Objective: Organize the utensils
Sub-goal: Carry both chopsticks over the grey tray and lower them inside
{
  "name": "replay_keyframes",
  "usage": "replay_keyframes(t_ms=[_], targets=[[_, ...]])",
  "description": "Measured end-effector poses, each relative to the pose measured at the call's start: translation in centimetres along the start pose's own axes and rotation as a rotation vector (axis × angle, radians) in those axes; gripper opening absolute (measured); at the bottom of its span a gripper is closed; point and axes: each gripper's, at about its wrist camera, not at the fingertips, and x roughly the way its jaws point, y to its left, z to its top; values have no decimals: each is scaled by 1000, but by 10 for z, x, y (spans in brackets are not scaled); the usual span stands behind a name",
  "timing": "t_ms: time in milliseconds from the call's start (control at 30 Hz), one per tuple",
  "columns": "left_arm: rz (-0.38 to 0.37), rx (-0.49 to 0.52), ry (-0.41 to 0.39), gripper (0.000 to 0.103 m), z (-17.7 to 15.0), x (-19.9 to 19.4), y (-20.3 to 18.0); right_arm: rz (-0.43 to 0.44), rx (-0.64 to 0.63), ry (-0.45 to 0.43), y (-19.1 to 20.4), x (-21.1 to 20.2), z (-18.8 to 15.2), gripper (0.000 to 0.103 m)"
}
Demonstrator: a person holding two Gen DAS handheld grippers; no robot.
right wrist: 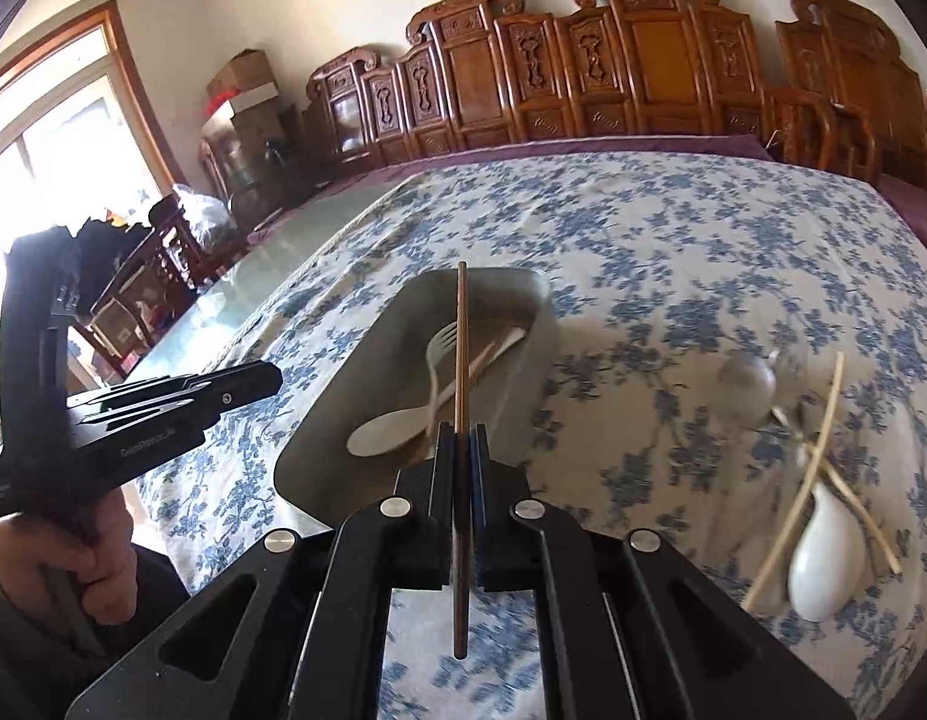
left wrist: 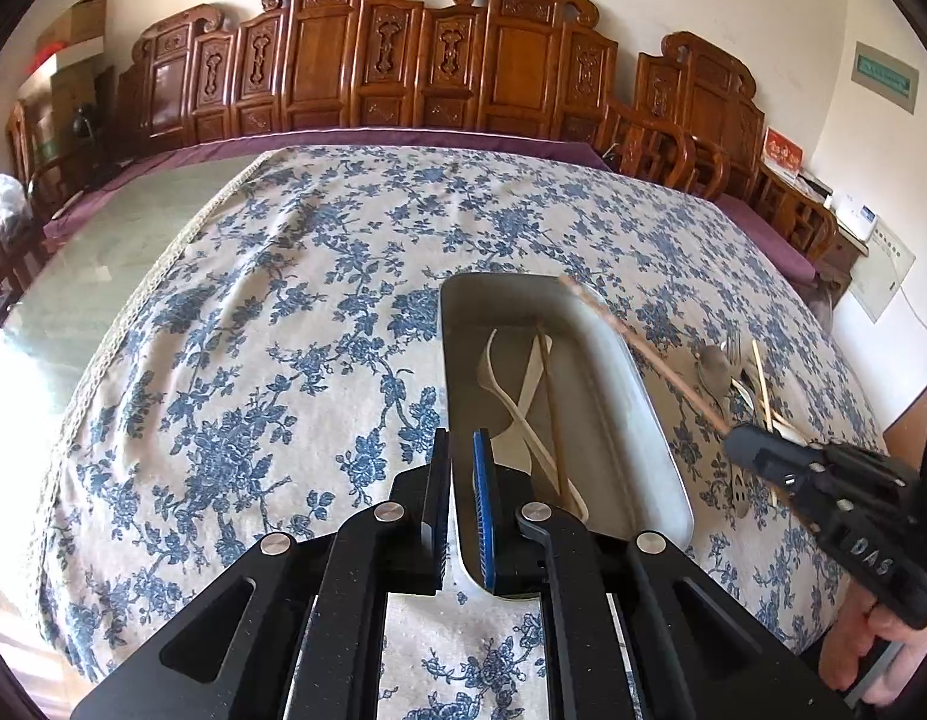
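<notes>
A metal tray point(left wrist: 631, 384) point(right wrist: 343, 396) lies on the floral tablecloth. It holds a white plastic spoon point(right wrist: 382, 435), a white fork point(right wrist: 442, 339) and a brown chopstick point(left wrist: 550, 396). My right gripper point(right wrist: 461, 433) point(left wrist: 740, 437) is shut on a brown chopstick point(right wrist: 461, 360) point(left wrist: 643, 354), held over the tray's near end. My left gripper point(left wrist: 461, 450) point(right wrist: 265, 378) hovers at the tray's near-left rim with its jaws slightly apart and empty. Loose utensils lie right of the tray: a metal spoon point(right wrist: 748, 384), a white ceramic spoon point(right wrist: 823, 552) and pale chopsticks point(right wrist: 817, 456).
The tablecloth point(left wrist: 283, 330) covers the table's right part; bare green glass point(left wrist: 91, 276) lies to the left. Carved wooden chairs point(left wrist: 403, 54) line the far edge. Boxes point(right wrist: 241, 84) and a window point(right wrist: 55, 138) are at far left.
</notes>
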Motion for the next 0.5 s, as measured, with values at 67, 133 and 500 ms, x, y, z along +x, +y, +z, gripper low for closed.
replay_keyframes(t_ms=[67, 133, 500], targets=[[6, 4, -7, 7, 0, -1, 1, -4, -9, 12, 7, 9, 3, 6], [9, 4, -9, 7, 0, -2, 2, -11, -17, 23, 13, 18, 5, 6], [8, -1, -18, 7, 2, -4, 7, -62, -16, 70, 21, 56, 14, 6]])
